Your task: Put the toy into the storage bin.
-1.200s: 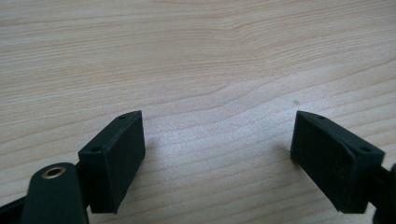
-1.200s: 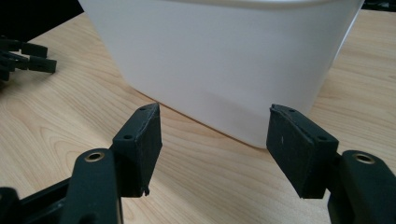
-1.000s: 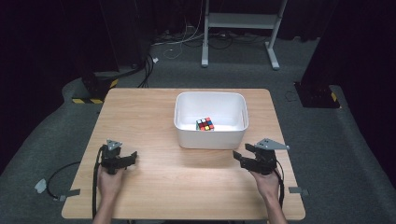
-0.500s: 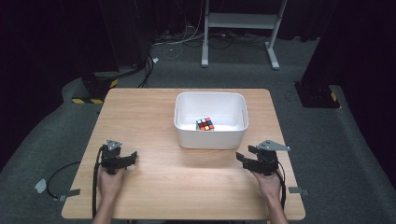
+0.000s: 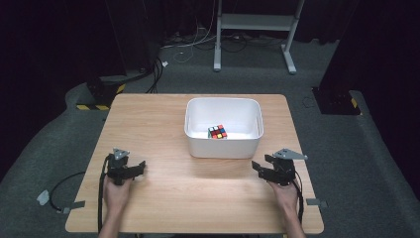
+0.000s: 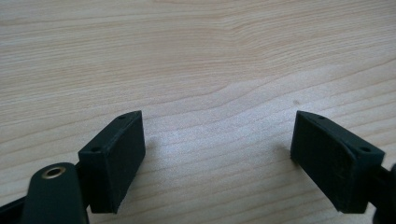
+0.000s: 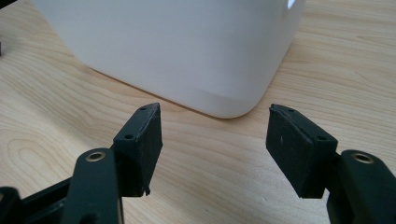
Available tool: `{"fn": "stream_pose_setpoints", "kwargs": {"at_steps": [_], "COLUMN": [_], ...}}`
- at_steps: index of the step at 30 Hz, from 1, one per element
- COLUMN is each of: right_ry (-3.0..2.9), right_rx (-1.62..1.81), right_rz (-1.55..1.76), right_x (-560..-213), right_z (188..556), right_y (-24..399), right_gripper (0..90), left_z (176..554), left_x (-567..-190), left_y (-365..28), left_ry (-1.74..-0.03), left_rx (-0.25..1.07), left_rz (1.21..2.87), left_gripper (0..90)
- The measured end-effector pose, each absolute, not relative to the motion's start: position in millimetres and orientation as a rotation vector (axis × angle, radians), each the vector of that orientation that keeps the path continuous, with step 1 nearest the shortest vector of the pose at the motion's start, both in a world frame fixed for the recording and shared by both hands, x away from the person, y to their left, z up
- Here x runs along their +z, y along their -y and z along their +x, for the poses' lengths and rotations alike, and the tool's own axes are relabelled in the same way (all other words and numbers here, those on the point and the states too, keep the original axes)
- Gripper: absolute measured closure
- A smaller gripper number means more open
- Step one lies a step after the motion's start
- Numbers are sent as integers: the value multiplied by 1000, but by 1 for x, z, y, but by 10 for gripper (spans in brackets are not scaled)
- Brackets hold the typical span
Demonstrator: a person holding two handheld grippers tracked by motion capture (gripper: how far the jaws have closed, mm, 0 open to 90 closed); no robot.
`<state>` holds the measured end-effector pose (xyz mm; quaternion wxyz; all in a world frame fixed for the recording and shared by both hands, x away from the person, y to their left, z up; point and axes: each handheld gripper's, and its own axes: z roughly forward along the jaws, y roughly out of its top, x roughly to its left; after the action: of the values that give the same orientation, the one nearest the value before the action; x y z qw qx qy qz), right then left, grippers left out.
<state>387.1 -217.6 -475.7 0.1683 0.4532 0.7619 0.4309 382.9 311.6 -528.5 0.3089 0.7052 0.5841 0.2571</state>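
Note:
A white plastic tub (image 5: 224, 147) stands at the middle of the wooden table (image 5: 163, 119), and a colourful puzzle cube (image 5: 217, 132) lies inside it. My left gripper (image 5: 140, 166) rests near the front left, held by a hand, with its jaws wide apart over bare wood (image 6: 218, 122) and nothing between them. At the front right, my right gripper (image 5: 257, 166) points toward the tub's near corner (image 7: 224, 100). Its jaws (image 7: 215, 112) stand apart, holding nothing, a short way from the tub wall.
Cables trail from both grippers off the table's front edge (image 5: 198, 230). Beyond the table are a grey carpeted floor, a white stand frame (image 5: 252, 22) and black equipment with yellow-black markings (image 5: 96, 96).

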Motion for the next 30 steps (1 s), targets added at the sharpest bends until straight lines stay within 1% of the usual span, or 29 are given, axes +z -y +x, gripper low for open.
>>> {"fn": "stream_pose_setpoints", "kwargs": {"at_steps": [30], "right_ry": [-2152], "right_rx": [1024], "right_rz": [1364], "right_x": [-497], "right_z": [408], "right_y": [221], "right_gripper": [367], "left_z": [383], "left_x": [-528], "left_y": [-312], "left_ry": [-1544], "left_rx": [680], "left_rz": [1865], "left_gripper": [180]}}
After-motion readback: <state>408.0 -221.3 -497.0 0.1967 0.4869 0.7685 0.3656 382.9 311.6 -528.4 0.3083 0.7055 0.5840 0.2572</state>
